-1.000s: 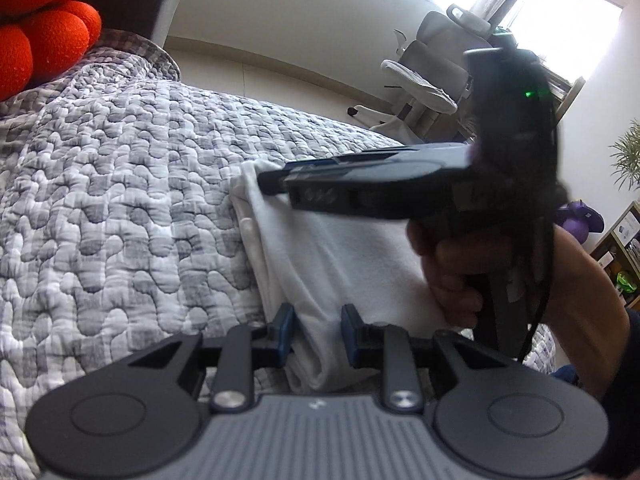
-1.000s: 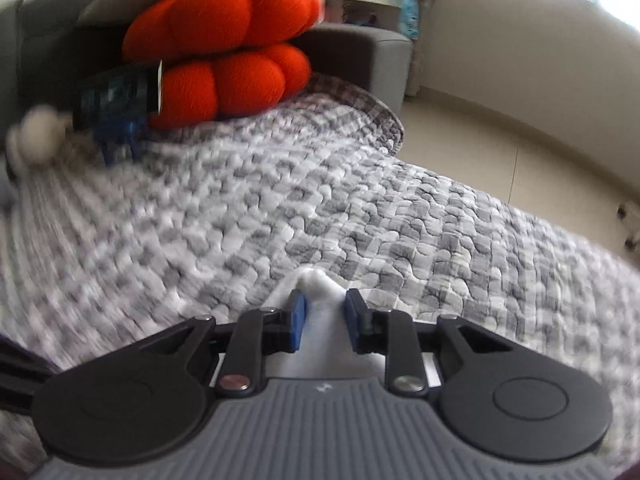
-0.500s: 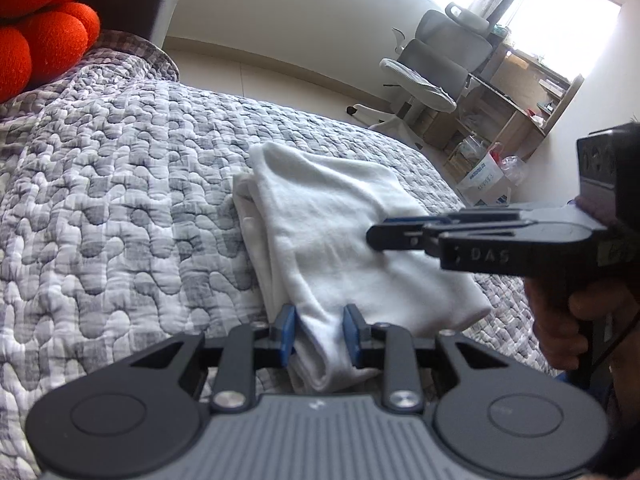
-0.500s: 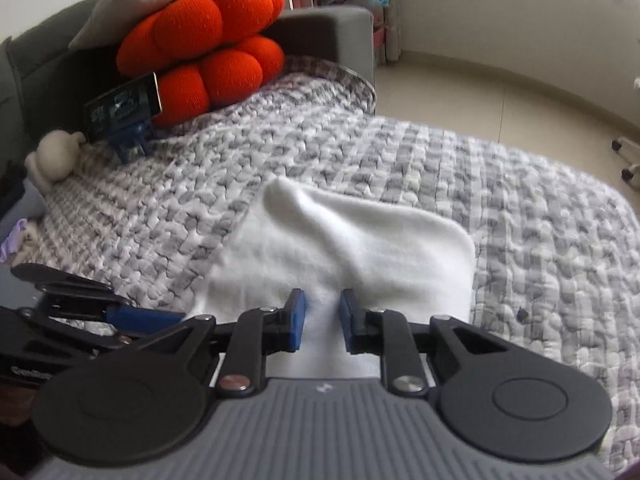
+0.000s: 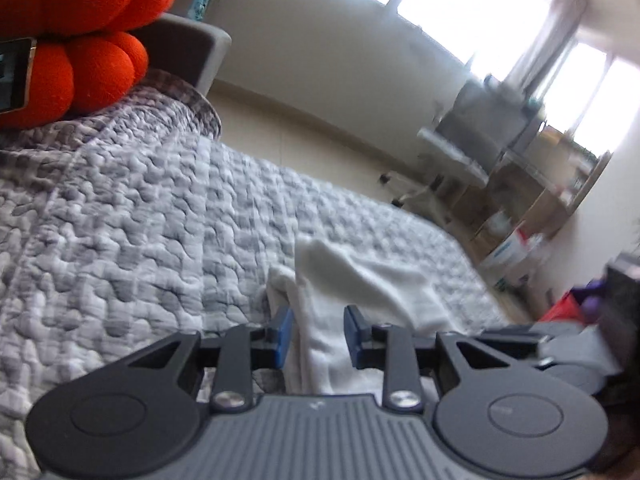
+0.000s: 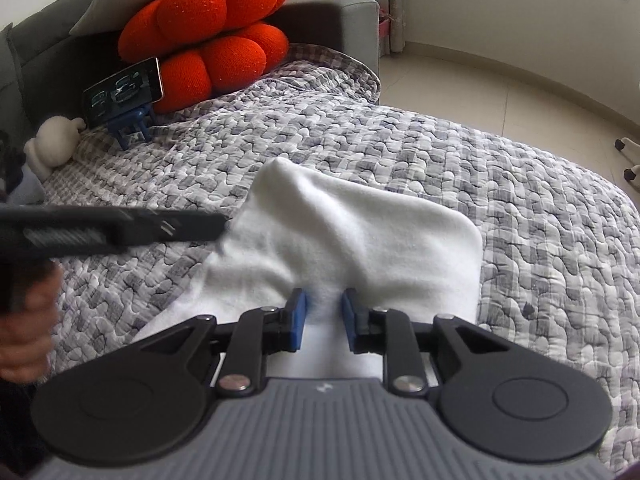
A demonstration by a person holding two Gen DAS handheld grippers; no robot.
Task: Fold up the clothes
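A white folded garment (image 6: 360, 236) lies on the grey quilted bedspread (image 6: 540, 240); its far left corner stands up in a peak. My right gripper (image 6: 323, 322) hovers open over the garment's near edge, with white cloth showing in the gap between its blue pads. Seen from the side and blurred, my left gripper (image 6: 216, 227) has its tips at the garment's left edge, and a hand (image 6: 24, 320) holds it. In the left wrist view the left gripper (image 5: 318, 336) is open, the garment's (image 5: 360, 280) folded edge running under the gap. The right gripper's body (image 5: 560, 344) shows low right.
Orange round cushions (image 6: 216, 28) and a grey sofa back (image 6: 332, 16) sit at the head of the bed. A phone on a blue stand (image 6: 124, 92) and a small white plush (image 6: 52, 144) rest near them. An office chair (image 5: 472, 136) and shelves (image 5: 552, 184) stand beyond the bed.
The left gripper has swung up and forward to the garment's left edge, its view now blurred and tilted. The right gripper has drawn back slightly toward the near edge. The garment lies as before.
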